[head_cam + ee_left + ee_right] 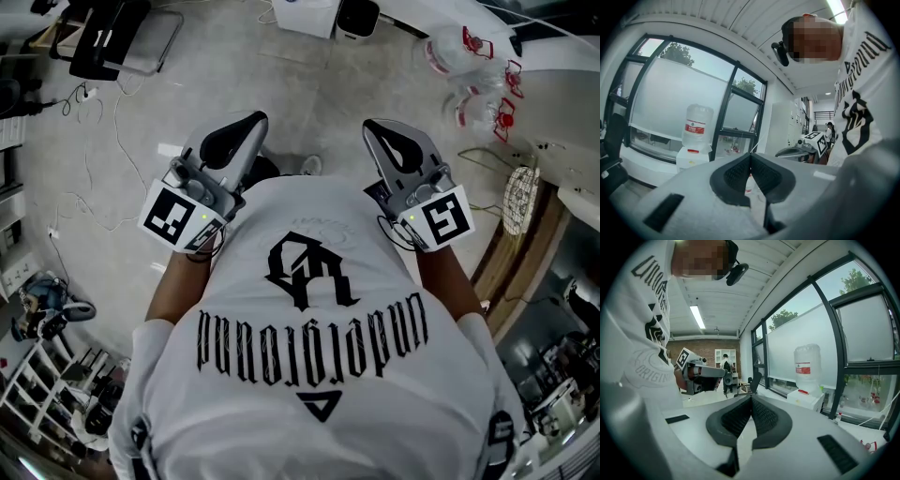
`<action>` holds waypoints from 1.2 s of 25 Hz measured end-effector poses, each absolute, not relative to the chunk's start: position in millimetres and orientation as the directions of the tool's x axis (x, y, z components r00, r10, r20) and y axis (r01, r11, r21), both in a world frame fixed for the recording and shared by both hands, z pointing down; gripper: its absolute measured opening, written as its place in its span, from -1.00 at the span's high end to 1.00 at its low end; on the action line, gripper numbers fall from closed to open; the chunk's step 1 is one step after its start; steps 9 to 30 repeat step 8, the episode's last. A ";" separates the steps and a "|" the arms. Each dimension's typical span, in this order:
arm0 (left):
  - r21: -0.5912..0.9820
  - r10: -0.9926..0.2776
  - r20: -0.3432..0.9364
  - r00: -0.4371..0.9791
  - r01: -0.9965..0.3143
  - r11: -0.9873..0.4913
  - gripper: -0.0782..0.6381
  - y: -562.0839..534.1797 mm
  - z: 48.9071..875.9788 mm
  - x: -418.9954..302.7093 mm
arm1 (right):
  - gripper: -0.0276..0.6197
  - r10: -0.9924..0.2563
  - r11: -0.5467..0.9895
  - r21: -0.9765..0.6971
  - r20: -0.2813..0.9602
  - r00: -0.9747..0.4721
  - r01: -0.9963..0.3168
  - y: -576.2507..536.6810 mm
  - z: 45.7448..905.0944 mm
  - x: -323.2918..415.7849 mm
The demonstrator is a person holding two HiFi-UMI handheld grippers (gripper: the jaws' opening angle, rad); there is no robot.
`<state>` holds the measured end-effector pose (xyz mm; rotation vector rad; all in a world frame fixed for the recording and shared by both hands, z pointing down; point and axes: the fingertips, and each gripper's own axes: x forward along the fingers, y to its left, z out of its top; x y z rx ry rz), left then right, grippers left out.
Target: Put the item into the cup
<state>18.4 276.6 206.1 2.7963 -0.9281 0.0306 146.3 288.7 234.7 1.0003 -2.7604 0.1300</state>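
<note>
No cup and no item to put in it show in any view. In the head view I hold both grippers up in front of a white printed T-shirt (309, 319), above a grey floor. My left gripper (249, 122) points away from the chest, and its own view shows the dark ribbed pads (738, 173) meeting at the tip (750, 154) with nothing between them. My right gripper (379, 127) is shut the same way (751, 397) and holds nothing. Each gripper appears in the other's view: the right gripper (806, 145) and the left gripper (701, 373).
A water dispenser with a large bottle (696, 136) (808, 376) stands under tall windows. On the floor lie cables (94, 187), a black chair (112, 37), a white box (305, 14) and clear plastic bags (459, 56). A wooden edge (525, 244) runs at right. A person (725, 364) stands far off.
</note>
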 end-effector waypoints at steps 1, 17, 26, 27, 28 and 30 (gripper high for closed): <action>0.181 -0.589 0.082 0.804 -0.593 -0.784 0.74 277.5 206.5 19.3 | 0.87 -0.622 0.768 -0.014 0.222 -0.751 -0.640 289.6 234.9 146.7; 0.191 -0.585 0.088 0.806 -0.590 -0.785 0.74 271.7 208.5 14.6 | 0.87 -0.619 0.768 -0.021 0.228 -0.751 -0.640 281.8 235.9 140.9; 0.191 -0.585 0.088 0.806 -0.590 -0.785 0.74 271.7 208.5 14.6 | 0.87 -0.619 0.768 -0.021 0.228 -0.751 -0.640 281.8 235.9 140.9; 0.191 -0.585 0.088 0.806 -0.590 -0.785 0.74 271.7 208.5 14.6 | 0.87 -0.619 0.768 -0.021 0.228 -0.751 -0.640 281.8 235.9 140.9; 0.191 -0.585 0.088 0.806 -0.590 -0.785 0.74 271.7 208.5 14.6 | 0.87 -0.619 0.768 -0.021 0.228 -0.751 -0.640 281.8 235.9 140.9; 0.191 -0.585 0.088 0.806 -0.590 -0.785 0.74 271.7 208.5 14.6 | 0.87 -0.619 0.768 -0.021 0.228 -0.751 -0.640 281.8 235.9 140.9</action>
